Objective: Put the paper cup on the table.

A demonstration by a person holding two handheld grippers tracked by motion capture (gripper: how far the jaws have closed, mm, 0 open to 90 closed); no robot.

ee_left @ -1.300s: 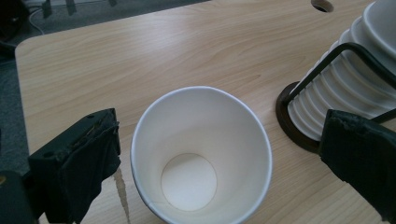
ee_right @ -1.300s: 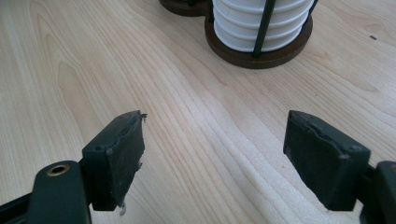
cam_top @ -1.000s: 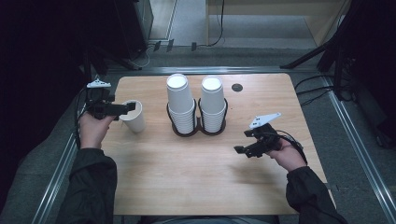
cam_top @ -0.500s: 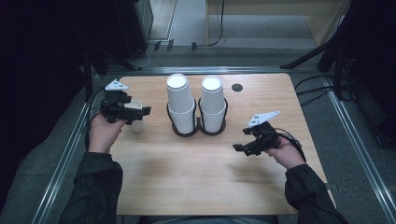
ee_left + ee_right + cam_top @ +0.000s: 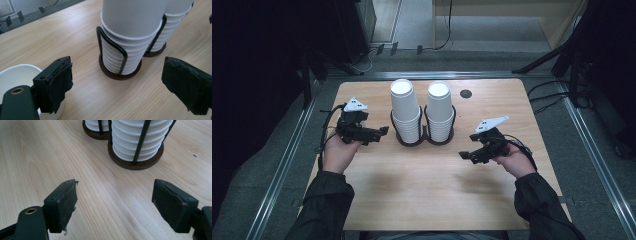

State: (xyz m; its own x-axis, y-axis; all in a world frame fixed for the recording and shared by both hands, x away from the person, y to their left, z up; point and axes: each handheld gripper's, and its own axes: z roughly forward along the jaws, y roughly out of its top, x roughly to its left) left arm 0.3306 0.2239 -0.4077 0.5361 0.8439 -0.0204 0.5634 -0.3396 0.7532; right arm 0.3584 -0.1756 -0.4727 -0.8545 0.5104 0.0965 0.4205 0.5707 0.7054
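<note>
While both grippers' jaws gape empty, two cup stacks (image 5: 422,112) stand between them.

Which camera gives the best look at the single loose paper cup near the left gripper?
The left gripper view: the loose paper cup sits at bottom left, its white rim and inside plain, partly behind the left gripper, whose jaws stand open. In the high view that gripper and hand cover the cup's spot. The right gripper view looks at the two cup stacks instead.
</note>
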